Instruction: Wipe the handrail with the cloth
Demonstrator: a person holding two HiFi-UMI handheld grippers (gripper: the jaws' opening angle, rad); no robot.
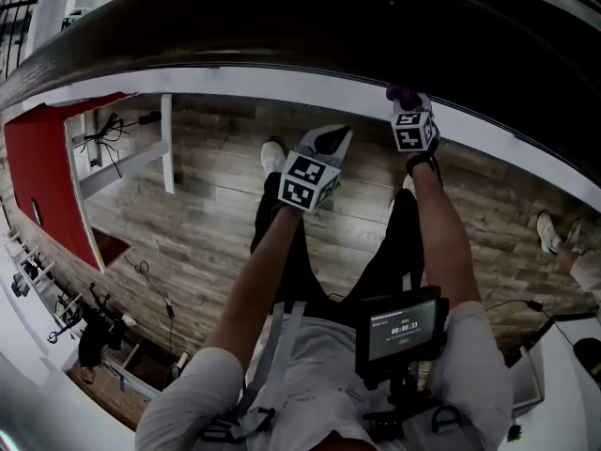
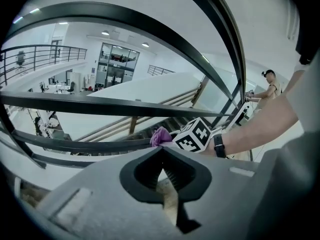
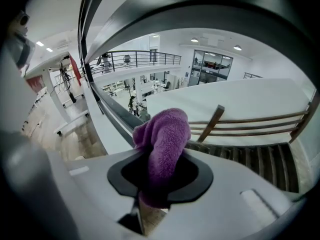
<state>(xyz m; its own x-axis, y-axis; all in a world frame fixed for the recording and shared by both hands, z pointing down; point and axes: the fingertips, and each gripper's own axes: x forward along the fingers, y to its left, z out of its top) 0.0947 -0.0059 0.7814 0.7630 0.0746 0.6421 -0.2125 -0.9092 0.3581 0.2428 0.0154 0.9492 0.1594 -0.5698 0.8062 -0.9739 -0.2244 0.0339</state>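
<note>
The dark handrail (image 1: 282,17) curves across the top of the head view, above a white ledge. A purple cloth (image 1: 402,93) sits right under the rail, and my right gripper (image 1: 407,101) is shut on it. In the right gripper view the cloth (image 3: 164,139) bulges out of the jaws, and the handrail (image 3: 200,19) looms close above. My left gripper (image 1: 331,144) hangs lower and to the left, away from the rail, with its jaws shut and nothing between them. The left gripper view looks past that gripper (image 2: 161,156) to the cloth (image 2: 161,136) and the right gripper's marker cube (image 2: 195,136).
Wooden floor (image 1: 207,233) lies below. A red panel (image 1: 42,167) and a white table frame (image 1: 167,144) stand at the left. Another person's shoe (image 1: 547,231) shows at the right. Dark railing bars (image 2: 100,106) and a stairway (image 3: 260,154) lie beyond.
</note>
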